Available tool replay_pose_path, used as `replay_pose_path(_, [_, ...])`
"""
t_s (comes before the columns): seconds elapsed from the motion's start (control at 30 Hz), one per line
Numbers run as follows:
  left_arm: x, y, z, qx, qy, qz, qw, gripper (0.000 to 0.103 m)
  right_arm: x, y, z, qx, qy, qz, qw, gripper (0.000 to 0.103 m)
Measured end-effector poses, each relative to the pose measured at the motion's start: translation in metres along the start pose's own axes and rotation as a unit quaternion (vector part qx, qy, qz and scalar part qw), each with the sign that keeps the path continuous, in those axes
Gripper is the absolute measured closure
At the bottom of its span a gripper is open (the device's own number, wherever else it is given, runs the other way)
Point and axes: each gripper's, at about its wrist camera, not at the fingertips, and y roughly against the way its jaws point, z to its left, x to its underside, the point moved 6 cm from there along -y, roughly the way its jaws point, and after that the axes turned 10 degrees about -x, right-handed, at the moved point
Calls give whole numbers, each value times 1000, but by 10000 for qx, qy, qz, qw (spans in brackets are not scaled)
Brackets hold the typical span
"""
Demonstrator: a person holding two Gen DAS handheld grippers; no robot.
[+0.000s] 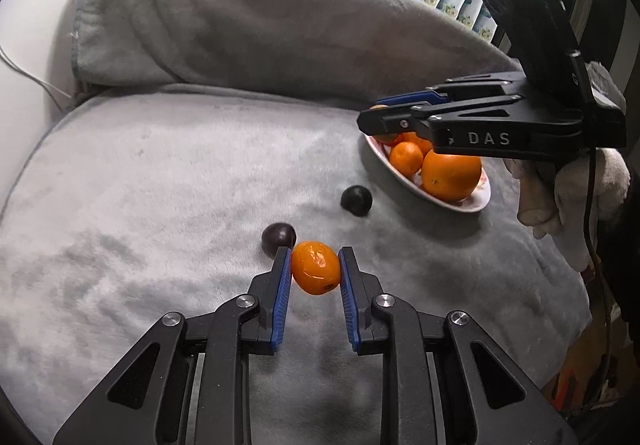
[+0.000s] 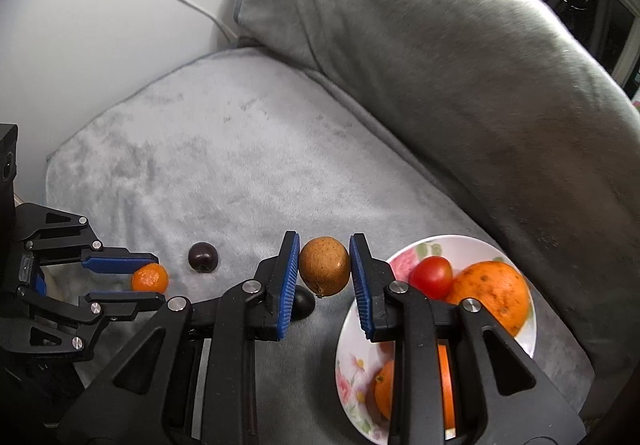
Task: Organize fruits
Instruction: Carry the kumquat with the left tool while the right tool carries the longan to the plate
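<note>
While two dark plums remained on the grey blanket [image 1: 140,185], each gripper carried one fruit, presumably bound for the floral plate [image 2: 404,257]. At lower centre of the left wrist view, the left gripper [image 1: 316,269] had its blue pads pressed against a small mandarin [image 1: 316,267], the jaws nearly closed around it; one plum [image 1: 279,238] lay just behind, another plum [image 1: 356,200] nearer the plate. At centre of the right wrist view, the right gripper [image 2: 325,269] clamped a brown speckled fruit [image 2: 324,265] beside the plate's left rim. The plate already held a large orange [image 2: 490,293] and a tomato [image 2: 430,277], suggesting sorting by collection there.
</note>
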Motion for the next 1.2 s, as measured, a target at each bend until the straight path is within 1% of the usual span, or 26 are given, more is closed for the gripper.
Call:
replay_pose_path(0.03, [-2,2,-1,-9,-6,-41,10000,81,0,5,0,6,-21,-64,10000,76])
replay_pose_path(0.07, [-3,5,-1,-10,-7,-70,10000,81,-2,8,-1,54,-11,-219,9997,76])
replay_pose_path(0.33, [-13,28,-14,39,-105,-343,9993,81,4,44,-3,110,-153,-642,9978,76])
replay_pose_path(0.63, [-28,39,-31,98,-263,-575,9979,81,19,80,-15,233,-455,-1099,9926,76])
replay_pose_path(0.93, [-42,39,-51,245,-399,-683,9966,81,45,106,-43,433,-877,-1343,9861,76])
replay_pose_path(1.2, [-59,32,-66,375,-515,-752,9951,81,68,122,-73,613,-1288,-1462,9789,76])
